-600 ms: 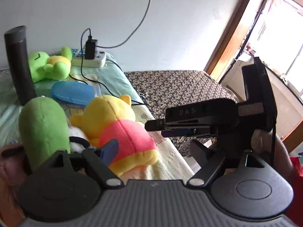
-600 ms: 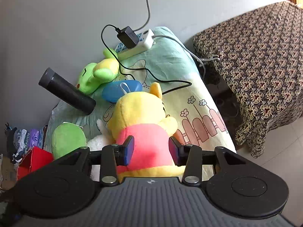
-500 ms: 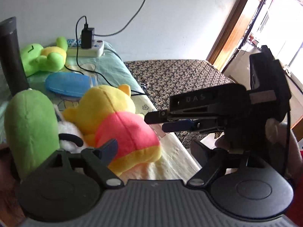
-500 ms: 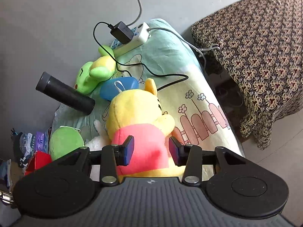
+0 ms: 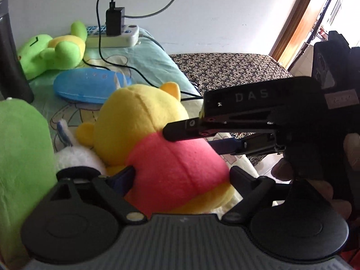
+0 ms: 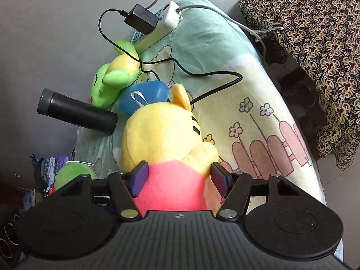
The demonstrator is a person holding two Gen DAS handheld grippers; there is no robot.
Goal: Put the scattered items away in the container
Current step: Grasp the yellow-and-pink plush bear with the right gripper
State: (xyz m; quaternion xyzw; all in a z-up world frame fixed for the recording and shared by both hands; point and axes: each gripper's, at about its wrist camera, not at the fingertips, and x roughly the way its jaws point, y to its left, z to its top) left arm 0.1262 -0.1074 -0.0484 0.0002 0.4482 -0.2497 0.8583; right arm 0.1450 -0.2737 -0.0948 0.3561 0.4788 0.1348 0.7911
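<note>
Plush bear (image 6: 164, 139), yellow with a pink shirt, lies on the cartoon-print bedsheet (image 6: 258, 117) between a green plush toy (image 5: 20, 164) and the sheet's edge. Both grippers have their jaws apart around its pink body: the right gripper (image 6: 180, 177) straddles it with a blue pad at each flank, seemingly touching without squeezing; the left gripper (image 5: 180, 180) has one pad against the shirt, the other finger hidden behind the right tool. A blue case (image 5: 90, 85), black cylinder (image 6: 76, 111) and power strip (image 5: 112, 38) lie beyond

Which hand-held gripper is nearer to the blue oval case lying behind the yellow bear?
Neither is clearly nearer. Both the right hand-held gripper and the left hand-held gripper straddle the yellow bear's red shirt; the blue case lies beyond its head.
</note>
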